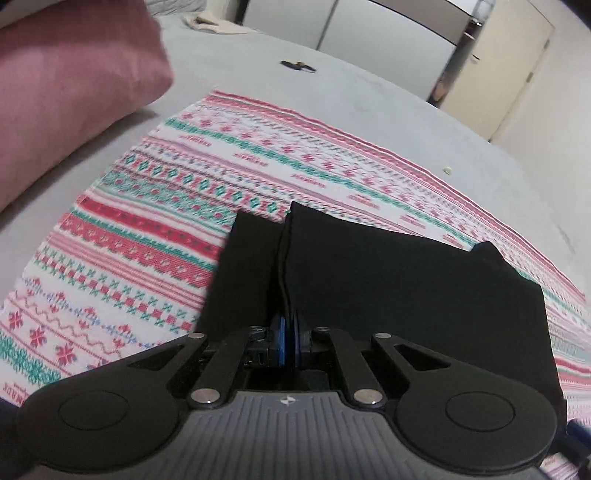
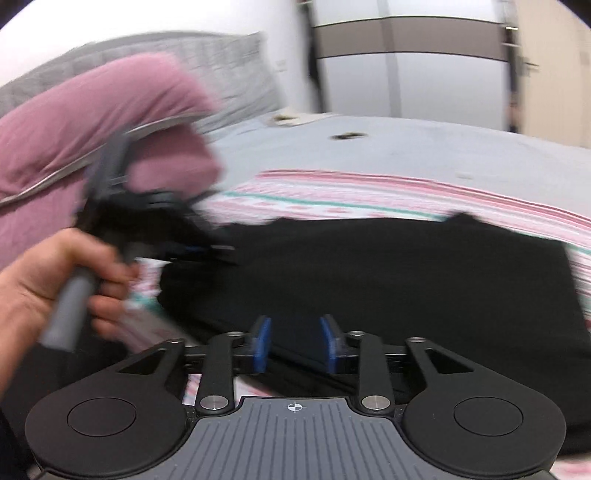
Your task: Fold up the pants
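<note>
Black pants [image 1: 406, 288] lie folded on a red, green and white patterned blanket [image 1: 184, 192]. My left gripper [image 1: 288, 328] is shut on a raised fold of the pants' edge, and the fabric stands up between its blue pads. In the right wrist view the pants [image 2: 406, 280] spread across the middle. A hand [image 2: 44, 280] holds the blurred left gripper [image 2: 221, 253] at their left edge. My right gripper [image 2: 295, 343] is low over the near edge. Its blue pads [image 2: 262, 343] stand apart, with dark fabric lying in the gap and not pinched.
A pink pillow [image 1: 66, 92] lies to the left of the blanket on the grey bed sheet [image 1: 406, 110]. A small dark object [image 1: 297, 66] sits on the sheet farther back. Wardrobe doors [image 1: 369, 33] and a beige door [image 1: 517, 74] stand beyond the bed.
</note>
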`<action>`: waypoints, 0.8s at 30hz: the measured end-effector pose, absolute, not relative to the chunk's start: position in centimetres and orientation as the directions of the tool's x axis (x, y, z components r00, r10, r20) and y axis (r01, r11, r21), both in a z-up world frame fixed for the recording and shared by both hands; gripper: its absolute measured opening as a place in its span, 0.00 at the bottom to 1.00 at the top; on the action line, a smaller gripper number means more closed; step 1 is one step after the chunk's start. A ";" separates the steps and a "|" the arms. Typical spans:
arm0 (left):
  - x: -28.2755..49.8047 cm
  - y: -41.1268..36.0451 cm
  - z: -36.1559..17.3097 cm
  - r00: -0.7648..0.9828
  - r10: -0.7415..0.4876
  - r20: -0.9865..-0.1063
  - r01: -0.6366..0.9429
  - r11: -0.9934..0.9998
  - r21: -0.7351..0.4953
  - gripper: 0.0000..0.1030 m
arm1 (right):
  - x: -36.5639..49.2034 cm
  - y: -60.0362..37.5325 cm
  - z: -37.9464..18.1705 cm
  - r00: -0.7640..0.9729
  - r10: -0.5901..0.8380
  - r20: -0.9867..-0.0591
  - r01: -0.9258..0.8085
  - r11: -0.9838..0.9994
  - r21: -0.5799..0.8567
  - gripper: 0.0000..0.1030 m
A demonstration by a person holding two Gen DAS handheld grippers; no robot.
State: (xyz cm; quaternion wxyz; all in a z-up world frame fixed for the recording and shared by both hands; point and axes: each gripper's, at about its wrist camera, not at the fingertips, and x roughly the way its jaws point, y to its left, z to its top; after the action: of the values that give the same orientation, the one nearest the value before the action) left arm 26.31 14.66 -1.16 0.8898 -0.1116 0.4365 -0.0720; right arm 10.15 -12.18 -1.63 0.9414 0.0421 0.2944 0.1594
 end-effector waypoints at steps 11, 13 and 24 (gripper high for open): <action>24.5 13.2 0.7 0.623 -0.047 -0.781 -0.040 0.995 -0.092 0.53 | 8.2 -36.8 -3.7 0.732 0.058 -0.679 0.097 0.977 0.188 0.26; 23.9 12.3 1.4 0.646 -0.063 -0.760 -0.023 0.994 -0.102 0.53 | 7.7 -37.5 -3.8 0.728 0.090 -0.679 0.004 0.991 0.136 0.26; 22.3 -1.1 -2.1 0.552 -0.393 -0.735 0.276 0.918 -0.284 0.56 | 7.7 -31.1 -6.2 0.731 0.083 -0.678 -0.357 0.893 -0.276 0.23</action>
State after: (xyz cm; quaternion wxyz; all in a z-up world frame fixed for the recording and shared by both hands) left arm 22.34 -1.11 -2.10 0.8782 -0.0679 0.4334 -0.1905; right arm 7.74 -31.07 -6.23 0.9090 -0.1977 0.3464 0.1209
